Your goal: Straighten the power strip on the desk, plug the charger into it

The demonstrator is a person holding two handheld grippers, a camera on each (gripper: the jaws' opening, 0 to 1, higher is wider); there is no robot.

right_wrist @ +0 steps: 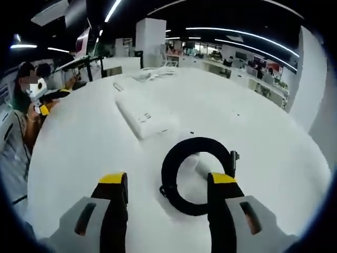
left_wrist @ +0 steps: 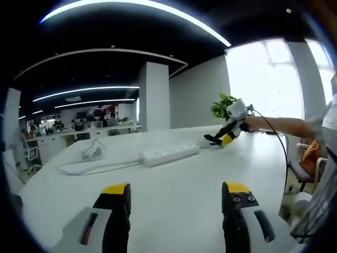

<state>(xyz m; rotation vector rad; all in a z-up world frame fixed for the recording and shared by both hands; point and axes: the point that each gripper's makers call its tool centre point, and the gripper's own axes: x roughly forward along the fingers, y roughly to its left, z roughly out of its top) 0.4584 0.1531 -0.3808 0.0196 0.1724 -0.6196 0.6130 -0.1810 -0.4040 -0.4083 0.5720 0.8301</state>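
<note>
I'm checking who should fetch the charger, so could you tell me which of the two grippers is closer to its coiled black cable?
The right gripper: the coiled black cable lies at its jaws. The left gripper hovers well back over bare desk.

A white counter [left_wrist: 174,195] is seen, with a white strip [left_wrist: 169,153] and a white cord [left_wrist: 89,166] on it. A black coiled cable [right_wrist: 194,175] is wound around a white charger [right_wrist: 202,167]. Both the left claw [left_wrist: 176,197] and the right claw [right_wrist: 167,187] are coloured black with yellow tips and grey bodies. A green plant [left_wrist: 223,105] is visible.
</note>
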